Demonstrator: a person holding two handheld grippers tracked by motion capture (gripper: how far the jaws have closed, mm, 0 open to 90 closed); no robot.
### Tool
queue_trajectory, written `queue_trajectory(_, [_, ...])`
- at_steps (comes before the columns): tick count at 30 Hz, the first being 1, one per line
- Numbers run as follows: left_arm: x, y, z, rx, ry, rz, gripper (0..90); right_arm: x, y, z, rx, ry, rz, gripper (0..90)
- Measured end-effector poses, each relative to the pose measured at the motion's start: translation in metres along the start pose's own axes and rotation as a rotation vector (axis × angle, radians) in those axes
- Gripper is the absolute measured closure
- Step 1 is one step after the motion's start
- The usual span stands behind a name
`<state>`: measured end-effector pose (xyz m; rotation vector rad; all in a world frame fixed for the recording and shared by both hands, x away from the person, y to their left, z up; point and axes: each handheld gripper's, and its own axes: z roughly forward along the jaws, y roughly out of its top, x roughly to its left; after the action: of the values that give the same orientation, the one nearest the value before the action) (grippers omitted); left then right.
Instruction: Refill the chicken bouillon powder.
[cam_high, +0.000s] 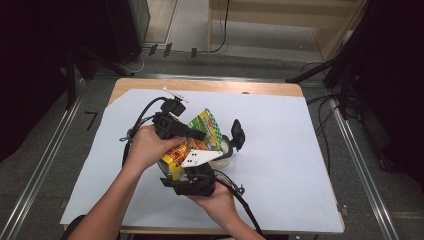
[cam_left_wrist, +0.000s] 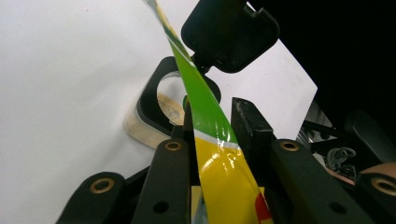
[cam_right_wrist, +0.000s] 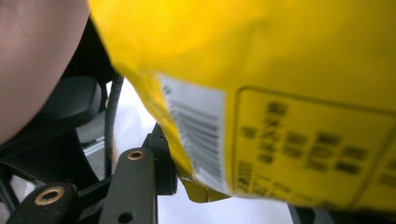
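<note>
Centre frame, our left gripper (cam_left_wrist: 212, 126) and right gripper (cam_right_wrist: 224, 186) clench the yellow-green snack bag (cam_high: 200, 137), steadying it over the container (cam_left_wrist: 161, 109).

A white paper sheet (cam_high: 280, 150) covers most of a rectangular wooden table (cam_high: 210, 86), whose far edge lies bare behind it. Near the sheet's middle, a yellow-and-green plastic snack packet (cam_high: 206, 131) is held above the sheet between both grippers. The left gripper (cam_high: 192, 134) is on its left, the right gripper (cam_high: 196, 172) before it. A round clear plastic container with a black lid (cam_high: 226, 150) lies just right of the packet, on the sheet.
</note>
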<state>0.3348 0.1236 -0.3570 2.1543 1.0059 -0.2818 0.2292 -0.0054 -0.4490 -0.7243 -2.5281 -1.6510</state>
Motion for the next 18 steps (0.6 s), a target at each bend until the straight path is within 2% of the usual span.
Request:
queue_trajectory(5, [-0.0008, -0.0001, 0.0008, 0.003, 0.012, 0.004, 78.2, 0.0029, -0.0009, 0.0015, 0.009, -0.023, -0.044, 56.4])
queue_trajectory(9, [-0.0014, 0.0, 0.0011, 0.004, 0.01, 0.007, 78.1, 0.004, -0.0008, 0.0013, 0.014, -0.04, -0.066, 58.6])
queue_trajectory(18, [-0.0035, 0.0002, -0.0012, 0.019, 0.008, -0.003, 73.1, 0.0016, -0.0005, -0.0001, -0.013, -0.038, -0.011, 60.7])
